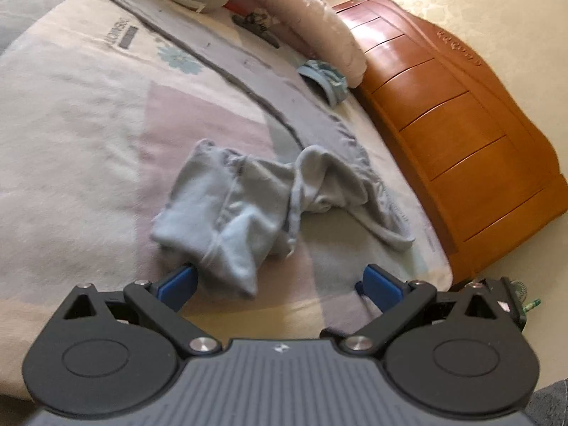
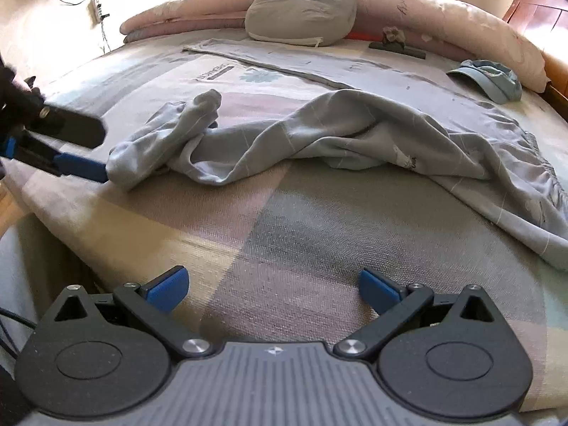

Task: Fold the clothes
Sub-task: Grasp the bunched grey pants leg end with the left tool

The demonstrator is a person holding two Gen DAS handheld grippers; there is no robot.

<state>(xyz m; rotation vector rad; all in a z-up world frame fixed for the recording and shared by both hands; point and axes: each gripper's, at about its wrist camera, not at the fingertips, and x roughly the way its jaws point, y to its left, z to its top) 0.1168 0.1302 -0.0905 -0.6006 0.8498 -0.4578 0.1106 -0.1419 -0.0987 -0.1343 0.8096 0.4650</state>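
Note:
A crumpled light grey-blue garment [image 1: 248, 206] lies on the patterned bed cover [image 1: 71, 142]. My left gripper [image 1: 280, 284] is open just in front of it. Its left blue finger [image 1: 181, 282] touches the garment's near corner, and the right finger [image 1: 381, 284] rests on bare cover. In the right wrist view the same garment [image 2: 319, 135] stretches across the bed, its bunched end at the left beside the left gripper's blue finger [image 2: 81, 167]. My right gripper [image 2: 275, 287] is open and low over the bed cover [image 2: 284, 230], well short of the garment, with nothing between its fingers.
A blue cap [image 2: 490, 78] lies at the far right of the bed near a rolled pink quilt [image 2: 443, 17]. A grey cushion [image 2: 301, 10] sits at the back. The orange wooden bed board [image 1: 443, 124] runs along the right. The bed's edge drops off at left [image 2: 21, 213].

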